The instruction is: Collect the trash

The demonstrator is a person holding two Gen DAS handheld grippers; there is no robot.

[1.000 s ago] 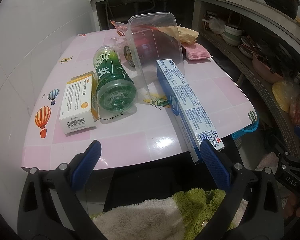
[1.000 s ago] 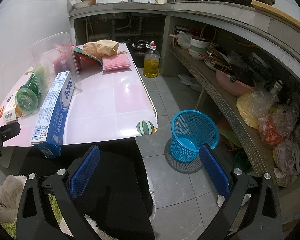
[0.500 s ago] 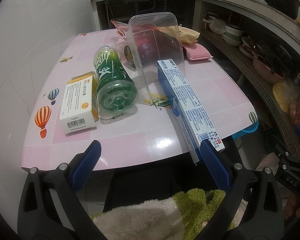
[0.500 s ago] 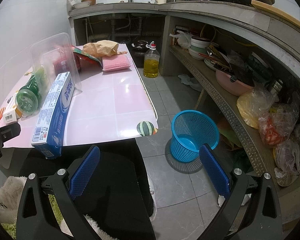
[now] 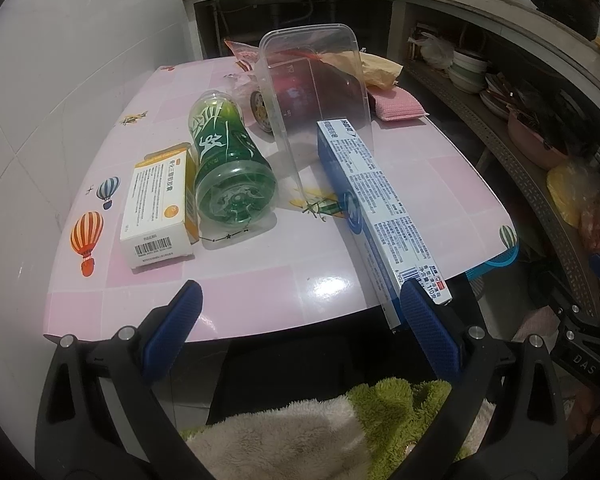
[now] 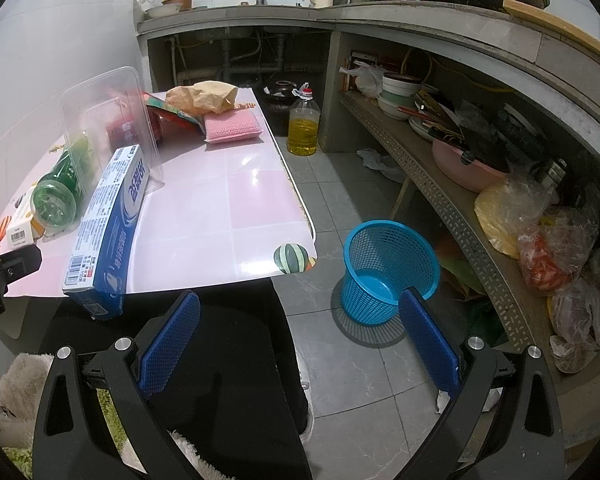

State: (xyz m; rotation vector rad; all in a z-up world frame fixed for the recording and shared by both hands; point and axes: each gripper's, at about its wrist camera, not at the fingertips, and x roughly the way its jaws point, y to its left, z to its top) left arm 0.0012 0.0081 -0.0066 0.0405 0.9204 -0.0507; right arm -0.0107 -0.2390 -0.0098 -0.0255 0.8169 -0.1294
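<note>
1. The left gripper (image 5: 298, 312) was wide open and held nothing; it hung just before the near edge of the pink table (image 5: 236, 292).
2. The right gripper (image 6: 300, 322) was also wide open and empty, over the grey floor tiles beside the table.
3. Ahead of the left gripper and to its left, a white and orange medicine box (image 5: 158, 206) lay flat on the table.
4. Just to the right of this box, touching it, a green plastic bottle (image 5: 228, 160) lay on its side with its bottom towards the gripper.
5. Ahead and to the right, a long blue toothpaste box (image 5: 380, 216) lay with its near end over the table edge, close to the right finger (image 5: 428, 336) of the left gripper.
6. A clear plastic container (image 5: 316, 80) stood on its edge behind the bottle and the toothpaste box.
7. Farther away lay a red can (image 6: 130, 128), a pink sponge (image 6: 232, 128) and a brown paper bag (image 6: 204, 96).
8. Ahead of the right gripper, slightly to its right, a blue basket (image 6: 388, 268) stood on the floor, apart from the table.
</note>
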